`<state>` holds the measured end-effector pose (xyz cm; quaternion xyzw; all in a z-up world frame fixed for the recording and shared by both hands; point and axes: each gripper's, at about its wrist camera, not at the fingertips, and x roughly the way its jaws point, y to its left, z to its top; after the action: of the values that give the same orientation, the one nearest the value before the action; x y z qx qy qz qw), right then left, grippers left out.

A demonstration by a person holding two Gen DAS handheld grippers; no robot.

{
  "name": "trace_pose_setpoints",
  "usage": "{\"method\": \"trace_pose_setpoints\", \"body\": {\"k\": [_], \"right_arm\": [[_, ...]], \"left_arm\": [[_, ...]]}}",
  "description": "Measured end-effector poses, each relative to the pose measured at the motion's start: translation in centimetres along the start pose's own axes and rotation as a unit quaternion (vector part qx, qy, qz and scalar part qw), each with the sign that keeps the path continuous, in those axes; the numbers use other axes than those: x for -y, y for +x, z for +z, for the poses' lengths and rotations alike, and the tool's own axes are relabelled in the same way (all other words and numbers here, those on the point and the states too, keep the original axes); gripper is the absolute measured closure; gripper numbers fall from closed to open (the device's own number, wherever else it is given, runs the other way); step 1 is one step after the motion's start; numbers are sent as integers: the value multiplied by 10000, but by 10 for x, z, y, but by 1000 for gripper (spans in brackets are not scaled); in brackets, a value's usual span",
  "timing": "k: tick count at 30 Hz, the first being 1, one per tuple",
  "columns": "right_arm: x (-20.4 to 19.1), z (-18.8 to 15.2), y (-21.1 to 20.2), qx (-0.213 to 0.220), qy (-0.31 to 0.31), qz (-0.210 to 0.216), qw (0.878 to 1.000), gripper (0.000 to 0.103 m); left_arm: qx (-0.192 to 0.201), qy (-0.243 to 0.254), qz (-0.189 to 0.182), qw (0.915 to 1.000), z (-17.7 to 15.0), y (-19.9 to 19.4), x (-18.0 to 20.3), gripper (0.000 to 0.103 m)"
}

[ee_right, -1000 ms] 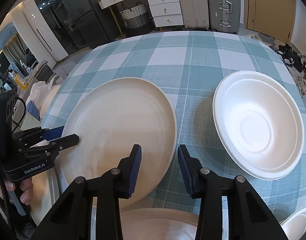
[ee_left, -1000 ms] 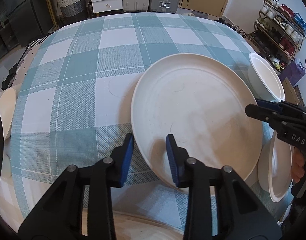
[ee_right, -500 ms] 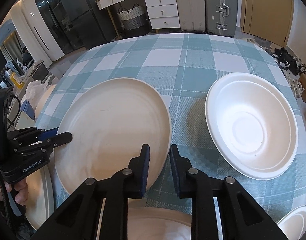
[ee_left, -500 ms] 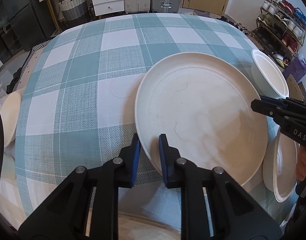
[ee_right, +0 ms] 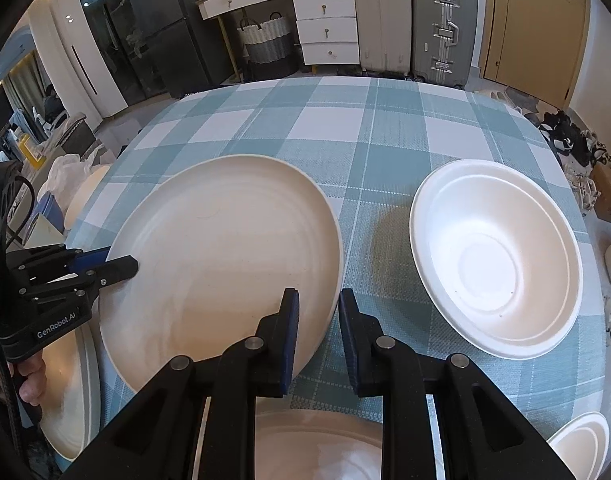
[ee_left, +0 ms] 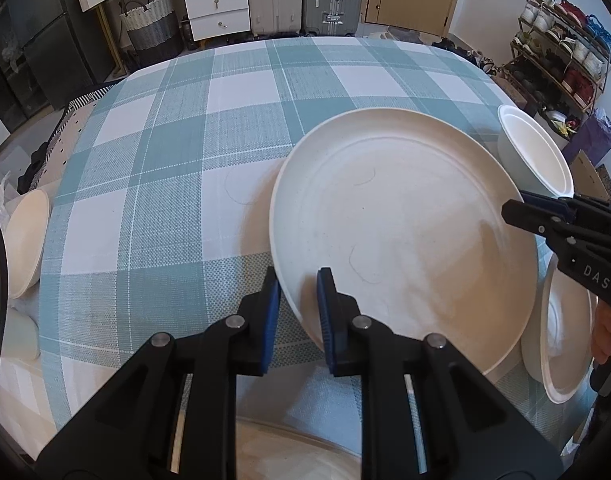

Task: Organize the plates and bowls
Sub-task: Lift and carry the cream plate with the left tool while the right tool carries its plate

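I had the large cream plate (ee_left: 401,236) pinched at opposite rims, the left gripper (ee_left: 298,292) and right gripper (ee_right: 318,312) both clamped on it above the teal checked tablecloth (ee_left: 153,184). Whether it cleared the cloth I could not tell. The white bowl (ee_right: 493,264) sat apart on its right. Another plate (ee_right: 317,456) below was cut off. Suitcases (ee_right: 409,24) and drawers (ee_right: 329,28) stood behind
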<state>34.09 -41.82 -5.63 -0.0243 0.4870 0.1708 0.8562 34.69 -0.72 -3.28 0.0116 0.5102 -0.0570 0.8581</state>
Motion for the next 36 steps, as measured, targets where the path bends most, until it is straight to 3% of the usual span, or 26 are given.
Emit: {"method": "trace_pose_setpoints", "body": {"k": [16, 36], "right_arm": [[-28, -2, -50, 495, -254, -27, 9984, 82], [-90, -24, -106, 817, -597, 86, 9948, 82]], "left_arm": [[477, -71, 174, 9987, -12, -59, -7, 87], [892, -324, 454, 9945, -68, -148, -29, 87]]}}
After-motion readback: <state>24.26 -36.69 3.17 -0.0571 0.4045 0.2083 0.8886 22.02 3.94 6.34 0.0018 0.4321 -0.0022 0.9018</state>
